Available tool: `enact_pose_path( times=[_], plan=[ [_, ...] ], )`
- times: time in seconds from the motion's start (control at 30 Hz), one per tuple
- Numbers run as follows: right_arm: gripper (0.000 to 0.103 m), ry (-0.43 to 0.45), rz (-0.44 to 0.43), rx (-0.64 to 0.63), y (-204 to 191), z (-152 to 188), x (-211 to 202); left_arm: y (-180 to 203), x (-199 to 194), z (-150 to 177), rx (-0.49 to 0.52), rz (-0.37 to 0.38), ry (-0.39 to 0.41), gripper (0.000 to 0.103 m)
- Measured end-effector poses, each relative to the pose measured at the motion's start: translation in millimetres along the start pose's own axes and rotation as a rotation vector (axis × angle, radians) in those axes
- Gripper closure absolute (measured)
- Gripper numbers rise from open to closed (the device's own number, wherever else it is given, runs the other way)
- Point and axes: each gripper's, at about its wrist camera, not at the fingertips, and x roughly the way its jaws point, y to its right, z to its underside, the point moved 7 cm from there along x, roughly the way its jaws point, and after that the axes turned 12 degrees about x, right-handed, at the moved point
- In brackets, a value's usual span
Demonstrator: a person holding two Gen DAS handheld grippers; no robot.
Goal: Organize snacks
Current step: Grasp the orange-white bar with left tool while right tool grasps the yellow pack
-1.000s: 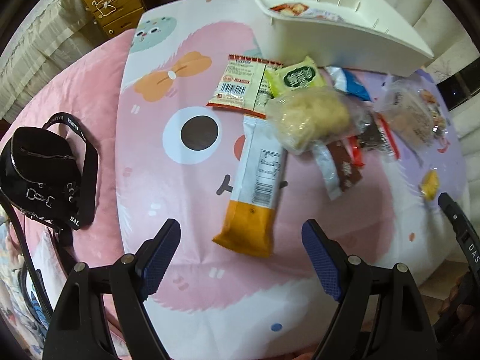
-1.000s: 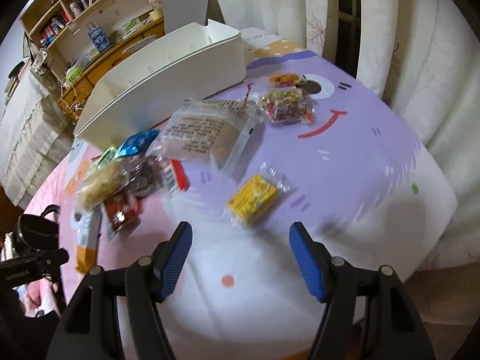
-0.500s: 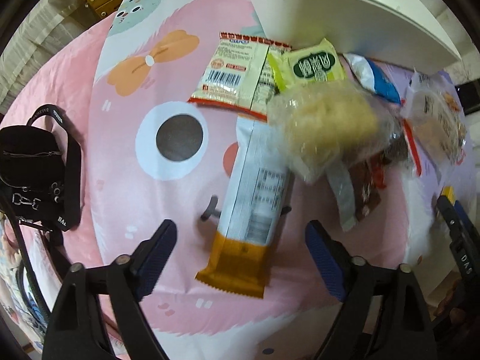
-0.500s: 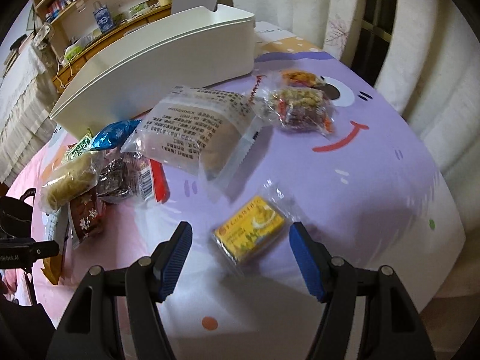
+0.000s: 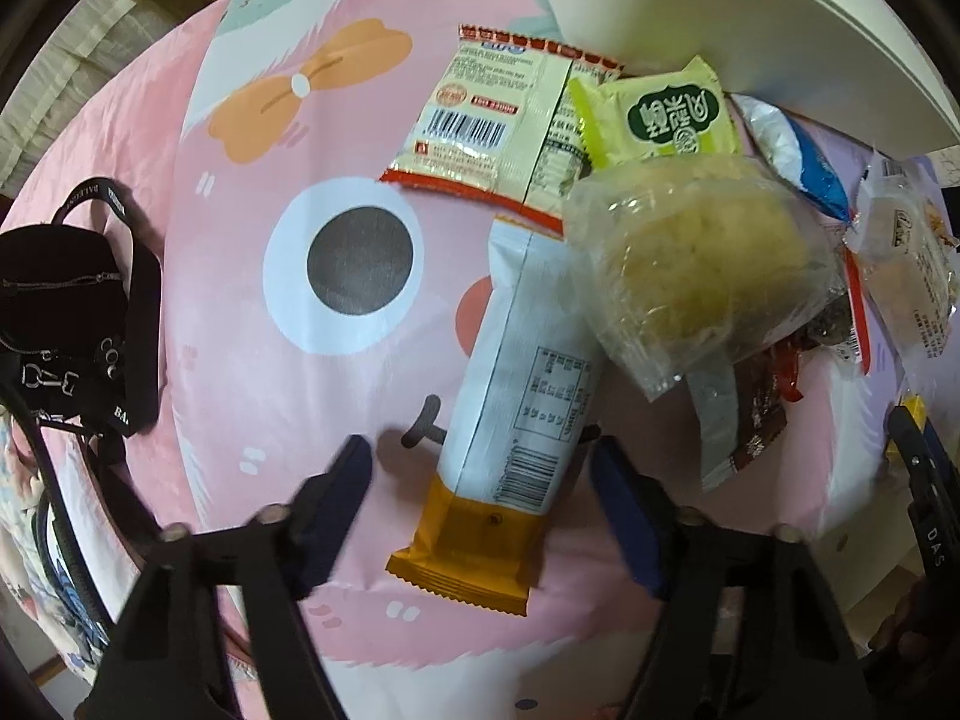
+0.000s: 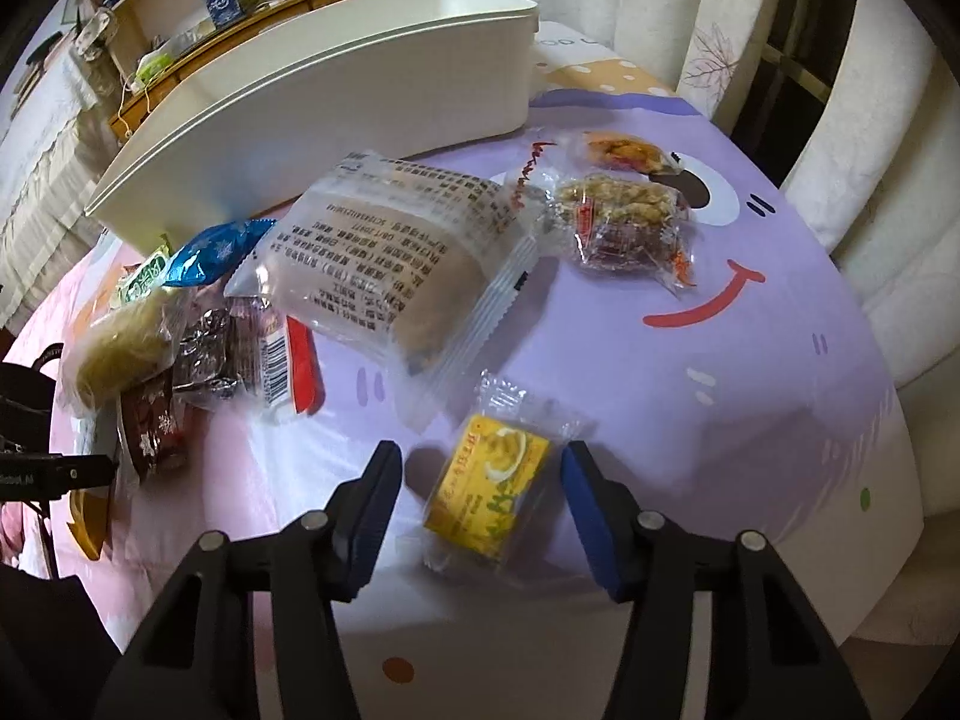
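Observation:
A long white and orange snack pack [image 5: 510, 420] lies on the pink cloth. My left gripper [image 5: 480, 486] is open, its fingers on either side of the pack's orange end. A small yellow snack packet [image 6: 489, 498] lies on the purple cloth. My right gripper [image 6: 477, 510] is open and straddles it. A white storage bin [image 6: 336, 102] stands behind the snacks and also shows in the left wrist view [image 5: 798, 18]. A clear bag with a pale bun [image 5: 702, 270] overlaps the long pack.
More snacks lie in a row: a red-edged pack [image 5: 498, 120], a green pack [image 5: 660, 114], a blue pack [image 6: 210, 252], a large clear pack [image 6: 396, 264], a nut bar [image 6: 624, 228]. A black bag [image 5: 66, 324] lies left. The table edge is near, at right.
Both grippers have moved forward and down. The left now straddles the long pack's orange end. The right now straddles the yellow packet.

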Motion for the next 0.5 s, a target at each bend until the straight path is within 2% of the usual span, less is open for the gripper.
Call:
enact_pose_path(
  times=[0.3,0.5],
  plan=[
    [0.072,-0.011,-0.007,-0.006,4,10,-6,6,-7,8,0.021,0.020,0.030,0.068],
    [0.076,0.009,-0.013,0.004,7,15,-15,11,-22,13,0.043,0.030,0.084,0.072]
  ],
)
